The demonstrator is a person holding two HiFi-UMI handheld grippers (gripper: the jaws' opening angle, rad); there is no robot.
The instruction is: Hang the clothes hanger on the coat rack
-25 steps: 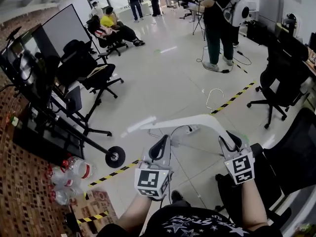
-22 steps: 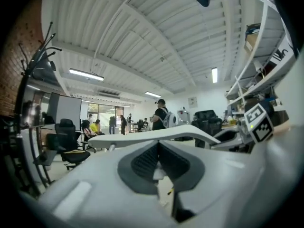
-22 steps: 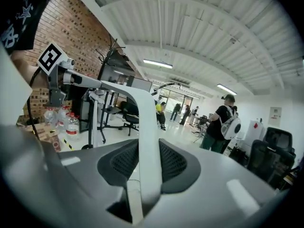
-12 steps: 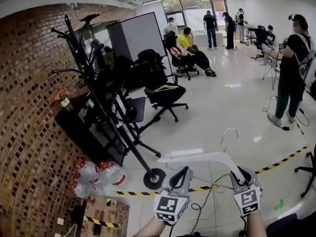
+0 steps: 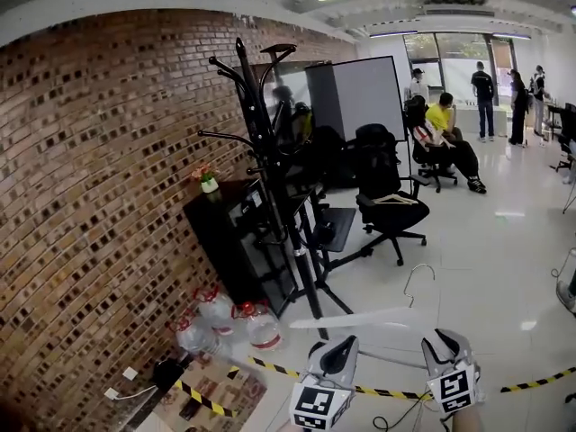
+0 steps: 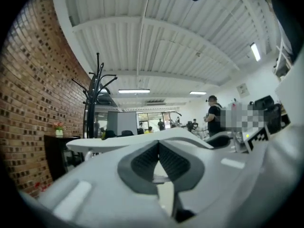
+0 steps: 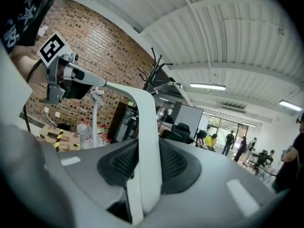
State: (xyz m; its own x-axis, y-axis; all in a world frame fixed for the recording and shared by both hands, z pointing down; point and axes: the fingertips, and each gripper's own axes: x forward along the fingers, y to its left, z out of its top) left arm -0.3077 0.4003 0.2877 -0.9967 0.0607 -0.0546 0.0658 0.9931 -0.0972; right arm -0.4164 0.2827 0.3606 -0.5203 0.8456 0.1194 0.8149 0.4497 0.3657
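Observation:
A white clothes hanger (image 5: 369, 319) with a metal hook (image 5: 418, 280) is held level low in the head view, between both grippers. My left gripper (image 5: 329, 365) is shut low on the hanger's left half, apparently on its thin lower bar; in the left gripper view its jaws (image 6: 158, 144) meet under the white arm (image 6: 142, 139). My right gripper (image 5: 446, 353) is shut on the right arm, which runs up between its pads (image 7: 148, 144). The black coat rack (image 5: 270, 151) stands apart, ahead on the left by the brick wall, and shows as the coat rack (image 6: 93, 94) and the coat rack (image 7: 154, 75) too.
A black cabinet (image 5: 225, 232) with a small potted plant (image 5: 209, 180) stands behind the rack. Water bottles (image 5: 225, 318) lie at its foot. A black office chair (image 5: 389, 207), a grey partition (image 5: 364, 97) and people are farther back. Yellow-black tape (image 5: 378, 391) crosses the floor.
The view has swung left from the open office floor to the brick wall. The coat rack has come into full view, and both grippers have carried the hanger round toward it.

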